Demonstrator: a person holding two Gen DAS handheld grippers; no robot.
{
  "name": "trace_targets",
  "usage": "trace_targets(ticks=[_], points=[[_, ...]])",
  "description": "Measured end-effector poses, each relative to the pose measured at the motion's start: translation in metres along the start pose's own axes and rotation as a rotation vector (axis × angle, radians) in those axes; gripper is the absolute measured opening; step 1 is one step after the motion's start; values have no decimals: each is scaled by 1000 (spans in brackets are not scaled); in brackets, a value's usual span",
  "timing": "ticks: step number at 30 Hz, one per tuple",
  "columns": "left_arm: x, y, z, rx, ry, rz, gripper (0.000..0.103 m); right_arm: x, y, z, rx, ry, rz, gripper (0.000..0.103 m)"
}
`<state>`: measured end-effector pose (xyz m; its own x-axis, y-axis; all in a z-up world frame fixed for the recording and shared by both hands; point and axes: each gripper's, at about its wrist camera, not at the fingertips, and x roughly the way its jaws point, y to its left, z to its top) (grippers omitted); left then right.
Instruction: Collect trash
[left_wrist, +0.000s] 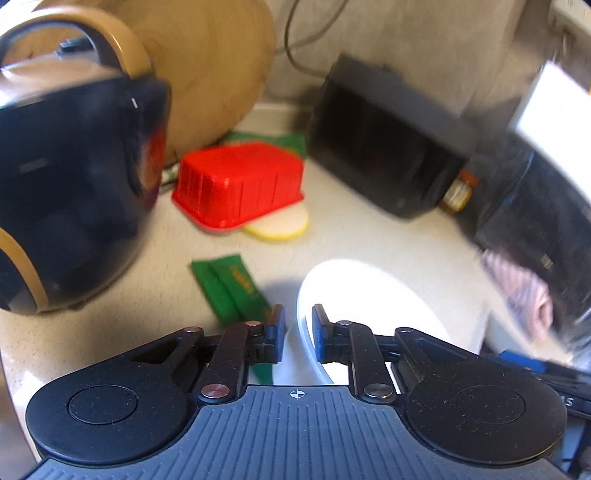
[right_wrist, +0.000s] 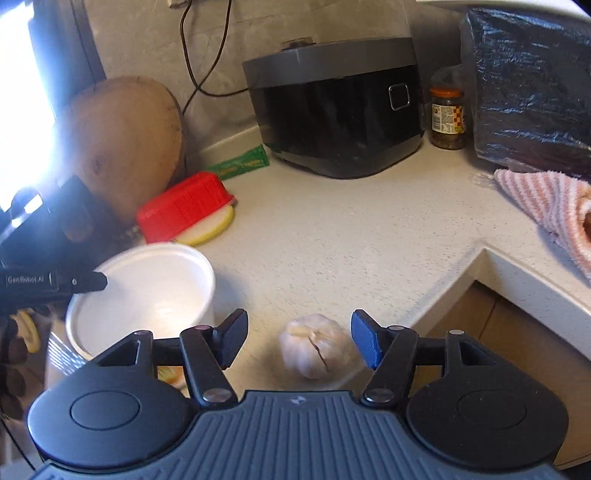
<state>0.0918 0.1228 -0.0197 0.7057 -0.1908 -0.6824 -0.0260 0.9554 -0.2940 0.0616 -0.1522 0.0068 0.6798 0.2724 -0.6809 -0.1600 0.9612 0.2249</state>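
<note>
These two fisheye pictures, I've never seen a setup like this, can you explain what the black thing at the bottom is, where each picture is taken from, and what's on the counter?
The black shape at the bottom of each picture is a handheld gripper with two fingers; a person carries one in each hand, and a camera on each looks forward along the fingers. One picture is from the left gripper, the other from the right gripper.

On the pale counter lie a white bowl, an upturned red tub, a green wrapper, a garlic bulb, a dark rice cooker, a jar and a striped cloth.

Nothing is held. The left gripper's jaws stand narrowly apart near the bowl's rim; the right gripper's jaws are open, with the garlic lying between them, untouched.
</note>
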Motion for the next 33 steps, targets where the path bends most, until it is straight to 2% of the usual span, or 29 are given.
trace_targets(ticks=[5,8,14,20,21,22,23,26,33], points=[[27,2,-13,-5,69,32,24,9,8,-17,-79,8,-66,71],[35,7,-19,-19,93,13,24,19,15,-23,-121,16,-96,74],[21,19,-24,-47,56,-45,17,43,24,-22,-168,44,-117,74],[9,29,-27,-101,55,-57,16,59,32,-17,-185,46,-119,74],[8,31,-28,-119,59,-64,15,60,34,-17,-190,47,-118,71],[7,32,-29,-138,60,-77,15,60,35,-16,-195,44,-121,59],[7,34,-30,-155,58,-93,15,61,37,-15,-202,43,-128,55],[3,37,-32,-178,29,-99,15,62,40,-12,-173,57,-91,55],[-10,36,-24,-138,-34,-12,15,57,58,-11,-188,49,-28,54]])
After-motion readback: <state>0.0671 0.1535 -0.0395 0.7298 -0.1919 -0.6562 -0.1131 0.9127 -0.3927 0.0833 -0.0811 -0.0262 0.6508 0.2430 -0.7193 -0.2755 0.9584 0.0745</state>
